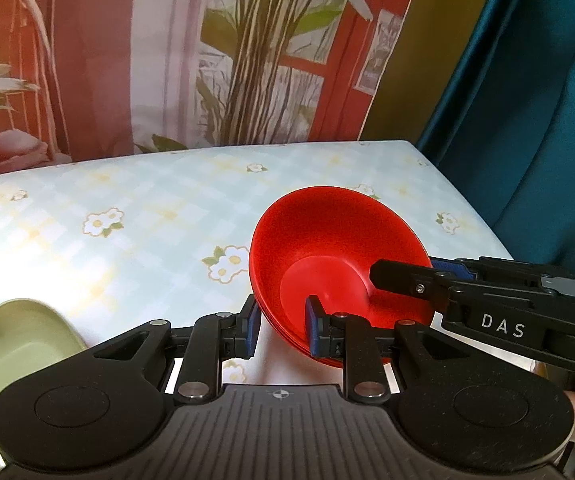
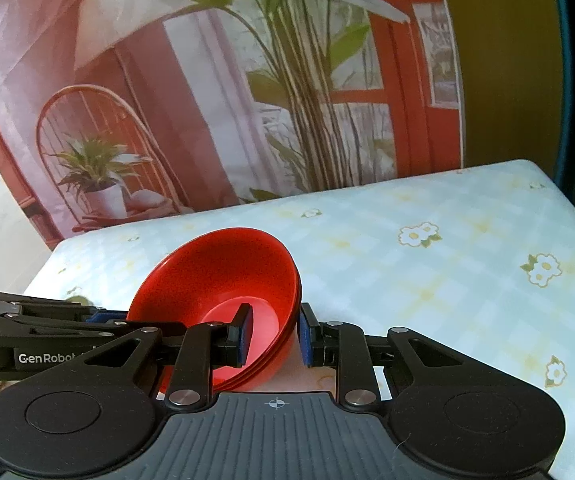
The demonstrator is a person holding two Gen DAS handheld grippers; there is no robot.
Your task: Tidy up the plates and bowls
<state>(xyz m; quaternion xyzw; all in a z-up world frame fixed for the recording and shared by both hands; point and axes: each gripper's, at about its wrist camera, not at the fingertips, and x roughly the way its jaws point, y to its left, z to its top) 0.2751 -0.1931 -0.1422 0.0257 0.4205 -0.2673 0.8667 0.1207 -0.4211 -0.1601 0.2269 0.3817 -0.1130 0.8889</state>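
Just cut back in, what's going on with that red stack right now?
A person has both tongs clamped on a stack of red bowls. The left tongs pinch one side of the rim, the right tongs the opposite side, each with one pad inside and one outside. The stack is tilted above the flowered tablecloth. A green tray sits at the near left edge.

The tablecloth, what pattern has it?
Pale blue-and-yellow checked tablecloth with white flowers; clearest in right wrist view.
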